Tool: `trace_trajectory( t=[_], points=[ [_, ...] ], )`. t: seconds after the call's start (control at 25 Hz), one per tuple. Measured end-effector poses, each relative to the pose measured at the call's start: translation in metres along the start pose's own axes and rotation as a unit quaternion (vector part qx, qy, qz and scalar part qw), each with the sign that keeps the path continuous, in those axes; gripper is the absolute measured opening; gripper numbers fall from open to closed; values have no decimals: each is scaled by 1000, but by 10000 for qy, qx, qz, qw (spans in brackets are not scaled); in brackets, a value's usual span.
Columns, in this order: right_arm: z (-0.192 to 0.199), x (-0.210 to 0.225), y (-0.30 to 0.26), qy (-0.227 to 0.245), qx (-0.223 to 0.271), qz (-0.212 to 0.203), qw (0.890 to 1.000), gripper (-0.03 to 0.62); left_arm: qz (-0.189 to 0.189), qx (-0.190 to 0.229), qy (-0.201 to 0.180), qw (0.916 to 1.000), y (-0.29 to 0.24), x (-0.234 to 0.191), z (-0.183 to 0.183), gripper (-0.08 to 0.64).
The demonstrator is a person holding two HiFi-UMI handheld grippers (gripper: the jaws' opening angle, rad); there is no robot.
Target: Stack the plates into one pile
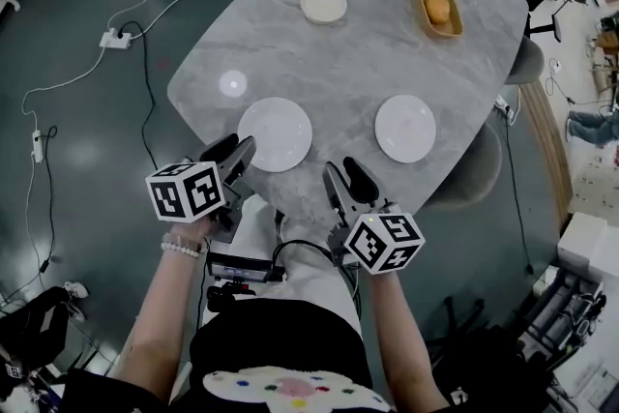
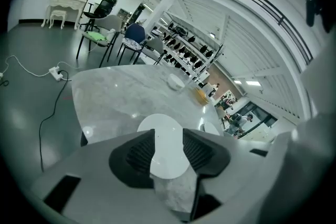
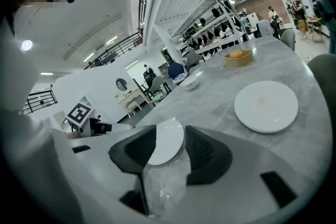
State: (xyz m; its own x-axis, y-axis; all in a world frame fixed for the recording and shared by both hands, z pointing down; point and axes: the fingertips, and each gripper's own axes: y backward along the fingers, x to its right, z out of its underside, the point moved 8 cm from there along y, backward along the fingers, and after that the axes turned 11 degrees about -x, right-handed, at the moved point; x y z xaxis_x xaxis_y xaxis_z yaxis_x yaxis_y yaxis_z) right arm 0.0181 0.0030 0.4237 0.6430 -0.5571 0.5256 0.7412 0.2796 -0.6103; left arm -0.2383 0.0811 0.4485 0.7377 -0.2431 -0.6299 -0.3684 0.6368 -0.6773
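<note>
Left tool is at the near edge of the grey marble worktop, jaws apart and nothing pinched. The left plate lies flat just ahead of its tips and a touch to its right. In the left gripper view the white disc shows through the gap between the jaws, but the pads aren't pressing on it. Can't tell if a tip touches the rim. Way out beyond that tool, across the worktop, sits a small plate. Right tool is at the near edge too, jaws apart as well and empty. The right gripper view looks through the gap at the left plate, which is ahead and to that tool's left. The right plate lies flat ahead of that tool and off to its right, well apart from the left plate. Far ahead and to the right of it is a yellow dish with something orange inside. All three plates lie separate, none stacked.
</note>
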Motion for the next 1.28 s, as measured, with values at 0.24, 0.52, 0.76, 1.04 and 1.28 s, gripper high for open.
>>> trace_trajectory(
  t=[0.24, 0.52, 0.76, 1.04, 1.28],
  points=[
    [6, -2, -9, -62, -171, -106, 9998, 173, -82, 30, 490, 9988, -3, -23, 15, 170],
    [13, 0, -13, -278, -286, -122, 9991, 172, -38, -5, 861, 9963, -12, -37, 26, 173],
    [20, 4, -13, -351, -376, -80, 9986, 170, 64, -40, 1058, 9944, -20, -40, 30, 174],
    [24, 7, -14, -446, -410, -29, 9982, 169, 159, -42, 1137, 9934, -26, -42, 28, 173],
    [26, 9, -15, -463, -458, -40, 9979, 166, 186, -94, 1105, 9937, -33, -37, 27, 170]
  ],
)
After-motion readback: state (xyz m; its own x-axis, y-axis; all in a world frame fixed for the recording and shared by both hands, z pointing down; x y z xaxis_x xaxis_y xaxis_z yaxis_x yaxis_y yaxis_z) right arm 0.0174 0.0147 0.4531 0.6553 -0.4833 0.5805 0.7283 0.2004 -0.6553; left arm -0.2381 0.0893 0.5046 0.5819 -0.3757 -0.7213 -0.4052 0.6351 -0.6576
